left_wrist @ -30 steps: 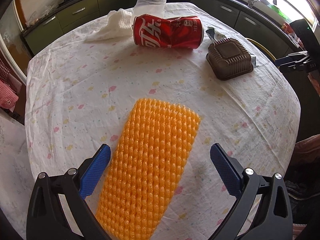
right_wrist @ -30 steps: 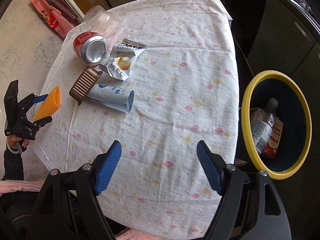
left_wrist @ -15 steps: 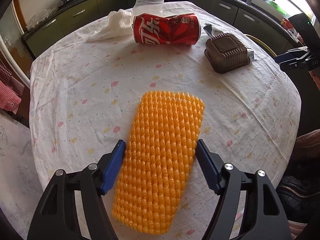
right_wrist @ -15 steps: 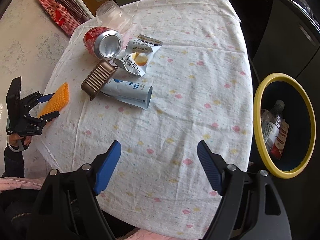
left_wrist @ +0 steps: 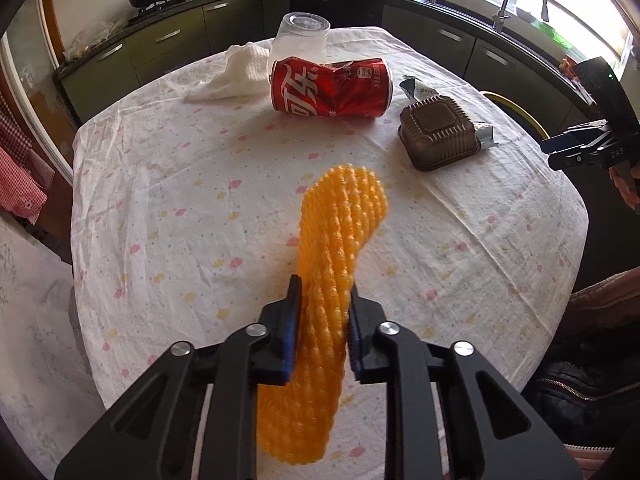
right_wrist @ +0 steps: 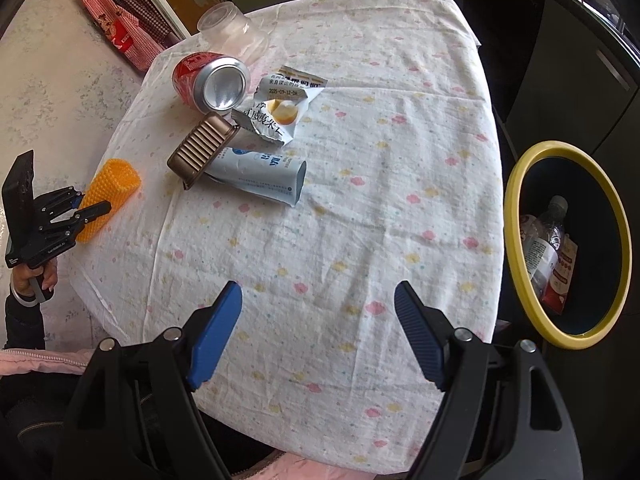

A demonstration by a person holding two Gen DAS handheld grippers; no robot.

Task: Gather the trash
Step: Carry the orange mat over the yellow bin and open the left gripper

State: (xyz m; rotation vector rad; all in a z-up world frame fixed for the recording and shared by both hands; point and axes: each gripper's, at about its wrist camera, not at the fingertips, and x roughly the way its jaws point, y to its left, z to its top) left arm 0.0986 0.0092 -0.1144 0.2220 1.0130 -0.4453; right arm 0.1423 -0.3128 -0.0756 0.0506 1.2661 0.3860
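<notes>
Two grippers: the left gripper (left_wrist: 322,326) pinches the orange foam net (left_wrist: 334,264) at lower centre; the right gripper (right_wrist: 318,334) hangs spread wide. Risk: the soft net may slip before reaching the bin (right_wrist: 516,216) at right.

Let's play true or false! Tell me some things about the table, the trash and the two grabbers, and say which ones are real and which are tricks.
1. The left gripper squeezes the orange foam net. True.
2. The right gripper holds the red cola can. False: it is open and holds nothing; the can lies on its side on the table.
3. The yellow-rimmed bin already has a plastic bottle in it. True.
4. The brown plastic tray is stacked on top of the can. False: it sits on the tablecloth, beside the can.
5. The clear plastic cup is in the bin. False: it stands upside down behind the can.
</notes>
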